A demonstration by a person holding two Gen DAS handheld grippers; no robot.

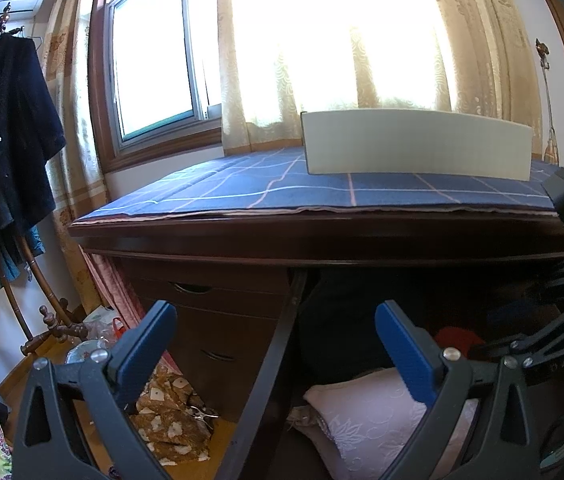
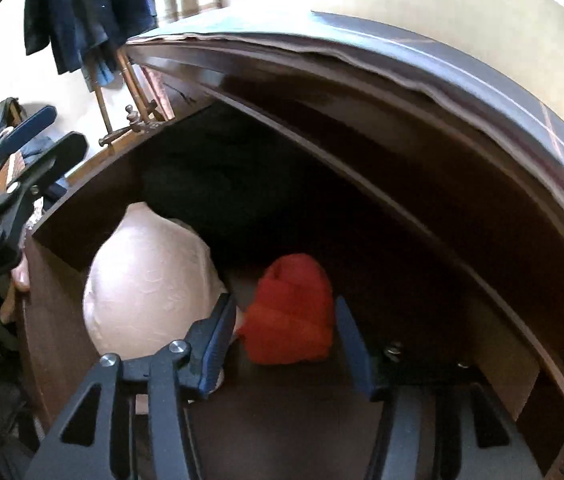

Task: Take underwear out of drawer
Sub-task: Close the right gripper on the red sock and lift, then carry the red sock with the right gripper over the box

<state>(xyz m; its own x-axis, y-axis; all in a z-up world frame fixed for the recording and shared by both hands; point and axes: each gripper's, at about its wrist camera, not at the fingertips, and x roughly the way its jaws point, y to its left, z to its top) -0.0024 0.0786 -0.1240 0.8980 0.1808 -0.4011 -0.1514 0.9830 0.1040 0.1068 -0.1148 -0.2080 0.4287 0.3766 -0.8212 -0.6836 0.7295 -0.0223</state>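
The wooden drawer under the desk is pulled out. Inside it lie a folded red piece of underwear, a pale pink lace garment and something dark at the back. My right gripper points down into the drawer. Its jaws stand apart on either side of the red piece, and the pads do not press on it. My left gripper is open and empty, held over the drawer's left side rail. The left wrist view also has the pink garment and a bit of the red piece.
The desk top carries a blue plaid cloth and a white box by the window. Shut side drawers stand to the left. A coat rack with a dark coat and a brown patterned cloth on the floor lie further left.
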